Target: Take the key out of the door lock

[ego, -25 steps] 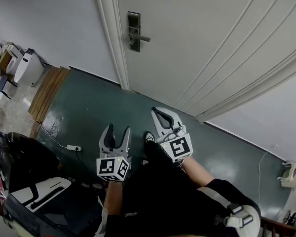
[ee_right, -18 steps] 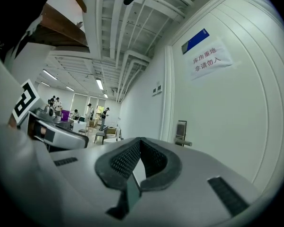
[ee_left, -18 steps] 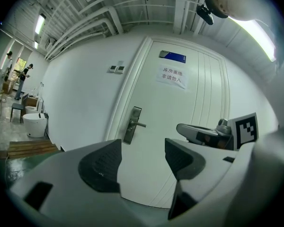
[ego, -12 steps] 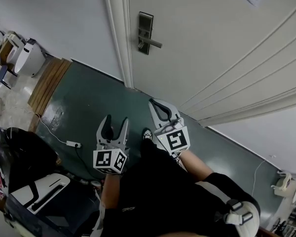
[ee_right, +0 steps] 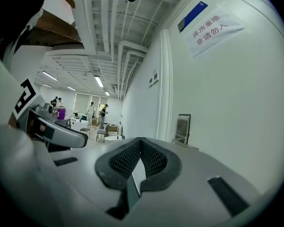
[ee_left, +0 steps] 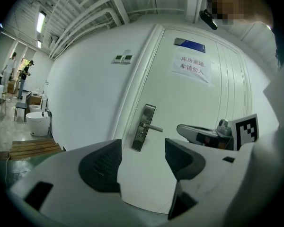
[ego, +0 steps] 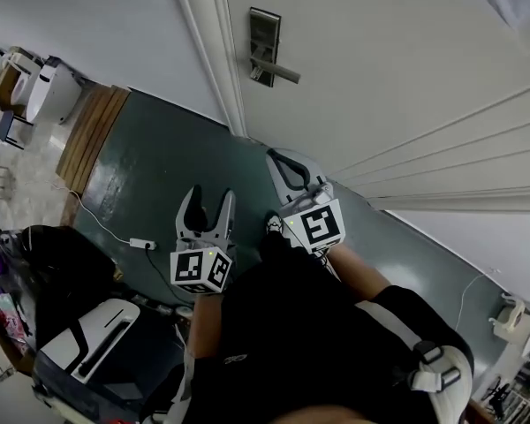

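A metal lock plate (ego: 264, 35) with a lever handle (ego: 283, 73) sits on the white door (ego: 397, 69), close to the door frame. A key in it is too small to make out in any view. My left gripper (ego: 210, 194) hangs open over the dark green floor, short of the door, with nothing between its fingers. The left gripper view shows the lock plate (ee_left: 143, 126) straight ahead between the spread jaws. My right gripper (ego: 280, 158) is shut and empty, nearer the door's foot. The lock plate (ee_right: 182, 128) lies to its right in the right gripper view.
A paper notice (ee_left: 191, 66) and a blue sign (ee_left: 193, 45) are on the door. White appliances (ego: 49, 91), a wooden pallet (ego: 93, 140), a power strip with cable (ego: 141, 243) and a black bag (ego: 53, 272) lie to the left. People stand far off down the hall.
The head view has swung a little, so the lock sits further right and higher in frame. Both grippers keep their poses: left open, right shut.
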`<action>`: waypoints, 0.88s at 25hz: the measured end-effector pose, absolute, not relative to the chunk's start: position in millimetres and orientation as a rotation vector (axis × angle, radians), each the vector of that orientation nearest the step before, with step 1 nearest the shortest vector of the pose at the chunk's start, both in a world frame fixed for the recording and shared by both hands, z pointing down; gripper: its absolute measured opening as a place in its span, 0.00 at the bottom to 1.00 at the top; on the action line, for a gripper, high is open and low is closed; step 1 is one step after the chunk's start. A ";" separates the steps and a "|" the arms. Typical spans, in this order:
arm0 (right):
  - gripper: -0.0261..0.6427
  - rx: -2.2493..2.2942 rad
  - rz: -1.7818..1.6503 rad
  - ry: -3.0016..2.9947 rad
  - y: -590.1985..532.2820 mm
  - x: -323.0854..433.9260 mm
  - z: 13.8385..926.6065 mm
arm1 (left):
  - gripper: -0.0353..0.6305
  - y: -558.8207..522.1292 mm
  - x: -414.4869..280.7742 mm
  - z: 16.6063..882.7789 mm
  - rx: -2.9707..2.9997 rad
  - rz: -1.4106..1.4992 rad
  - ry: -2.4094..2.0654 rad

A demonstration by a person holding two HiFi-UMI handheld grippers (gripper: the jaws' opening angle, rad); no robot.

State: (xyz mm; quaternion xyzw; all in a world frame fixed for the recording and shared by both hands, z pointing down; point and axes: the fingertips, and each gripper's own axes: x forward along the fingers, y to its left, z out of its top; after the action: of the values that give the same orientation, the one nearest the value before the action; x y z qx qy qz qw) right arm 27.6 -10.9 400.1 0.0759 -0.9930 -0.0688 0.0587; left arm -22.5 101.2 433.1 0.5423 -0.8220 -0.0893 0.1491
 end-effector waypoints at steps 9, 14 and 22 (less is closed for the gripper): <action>0.05 0.245 -0.164 -3.031 -63.5 -5.4 404.1 | 0.46 48.5 -50.5 438.5 1.558 -0.261 -2.330; 0.05 0.266 -0.154 -3.039 -82.6 -22.2 402.7 | 0.46 26.9 -68.0 442.7 1.582 -0.255 -2.291; 0.05 0.356 -0.218 -3.037 -110.6 -54.2 391.2 | 0.46 -26.6 -107.6 444.3 1.706 -0.320 -2.184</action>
State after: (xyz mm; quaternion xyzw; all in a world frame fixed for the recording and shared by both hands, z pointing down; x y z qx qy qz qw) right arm -54.2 -110.6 391.2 0.1161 -0.9900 -0.0710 0.0382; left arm -107.6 -26.6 444.3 0.6022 -0.7707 -0.1131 0.1751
